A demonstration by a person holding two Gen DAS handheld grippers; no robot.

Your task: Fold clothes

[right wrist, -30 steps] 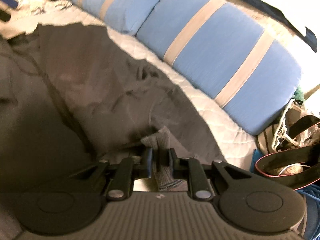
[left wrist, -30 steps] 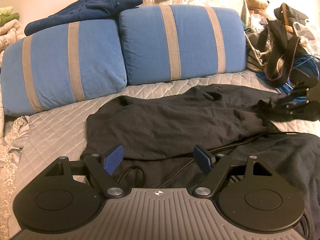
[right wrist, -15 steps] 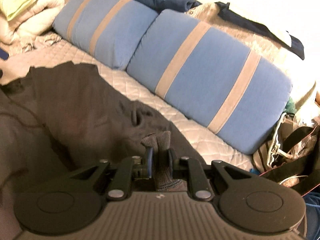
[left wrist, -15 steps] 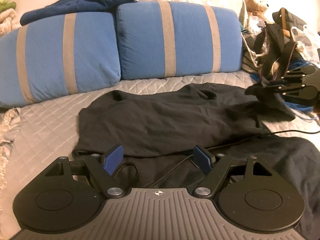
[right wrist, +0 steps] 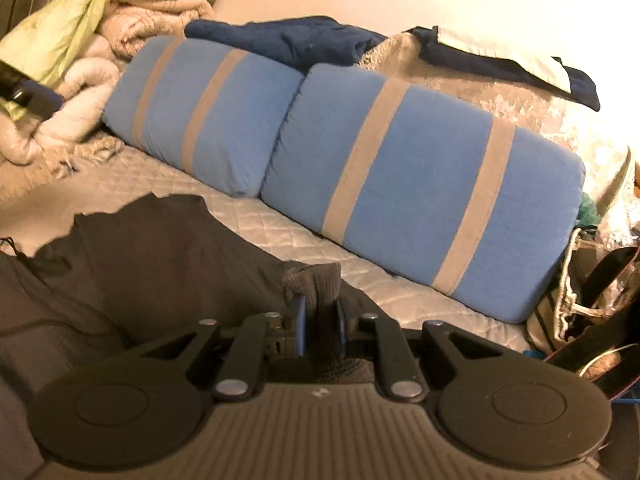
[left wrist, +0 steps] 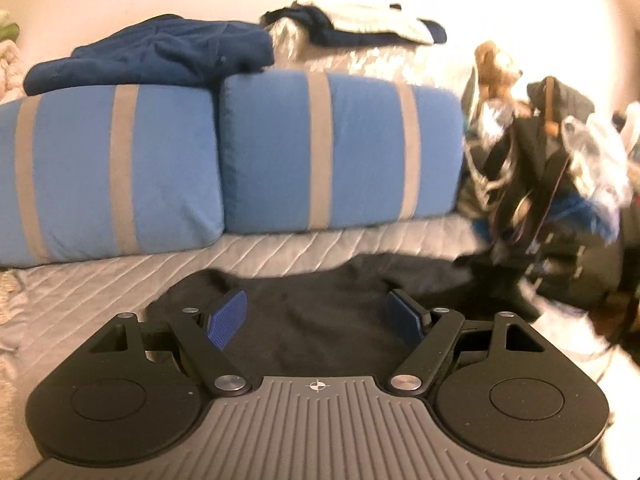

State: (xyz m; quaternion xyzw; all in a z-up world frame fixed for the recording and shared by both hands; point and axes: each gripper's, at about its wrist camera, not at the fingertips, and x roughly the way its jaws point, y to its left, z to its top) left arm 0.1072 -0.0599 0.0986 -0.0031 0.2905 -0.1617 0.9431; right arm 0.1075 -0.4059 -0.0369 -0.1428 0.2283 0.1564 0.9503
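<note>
The right tongs (right wrist: 319,322) were clamped on a ribbed cuff (right wrist: 314,280) of the dark garment (right wrist: 160,256), which lay on the quilted bed (right wrist: 168,176). The left tongs (left wrist: 318,320) gaped wide, empty, above the garment, whose right side was blurred and whose near part was hidden behind the tongs.

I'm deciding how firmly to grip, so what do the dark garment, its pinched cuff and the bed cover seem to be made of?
Dark garment: soft matte knit, probably cotton jersey or fleece; it drapes in loose folds.
Cuff: ribbed knit, with fine ridges visible where the right tool pinches it.
Bed cover: quilted fabric with a slight sheen, diamond stitching; fibre unclear.
</note>
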